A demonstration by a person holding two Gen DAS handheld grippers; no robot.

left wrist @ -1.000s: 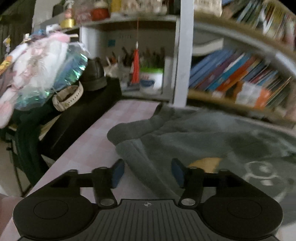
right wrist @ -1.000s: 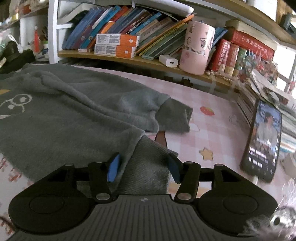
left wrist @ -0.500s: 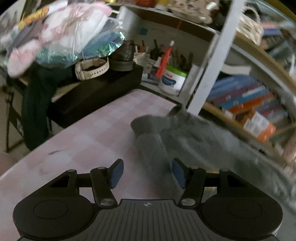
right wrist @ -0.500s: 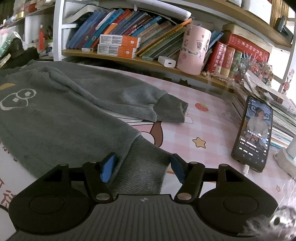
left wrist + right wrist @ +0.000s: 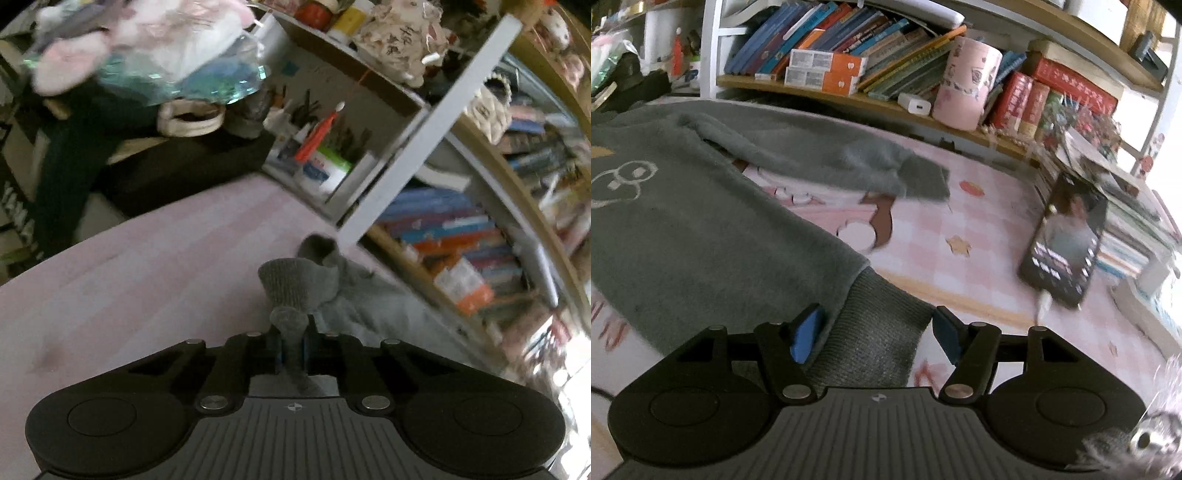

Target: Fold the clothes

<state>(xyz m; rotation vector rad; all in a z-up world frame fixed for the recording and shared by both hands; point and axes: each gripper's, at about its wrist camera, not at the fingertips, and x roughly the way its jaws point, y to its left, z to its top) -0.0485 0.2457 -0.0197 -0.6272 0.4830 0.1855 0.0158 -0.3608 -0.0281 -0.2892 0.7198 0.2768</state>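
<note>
A grey fleece sweater with a pale outline print lies spread on the pink checked tablecloth. One sleeve runs right and ends in a ribbed cuff. In the right wrist view my right gripper stands open, with the sweater's ribbed hem corner lying loose between its blue pads. In the left wrist view my left gripper is shut on a bunched ribbed edge of the sweater, which sticks up past the fingertips. The rest of the garment trails off to the right, blurred.
A phone with its cable plugged in lies on the cloth to the right, beside stacked books. A pink mug and a white charger stand on the bookshelf behind. In the left wrist view a white shelf post and a black box border the table.
My left gripper has shut on the sweater's ribbed edge, and its view has rolled and swung along the table. My right gripper stays open over the hem corner and has shifted a little.
</note>
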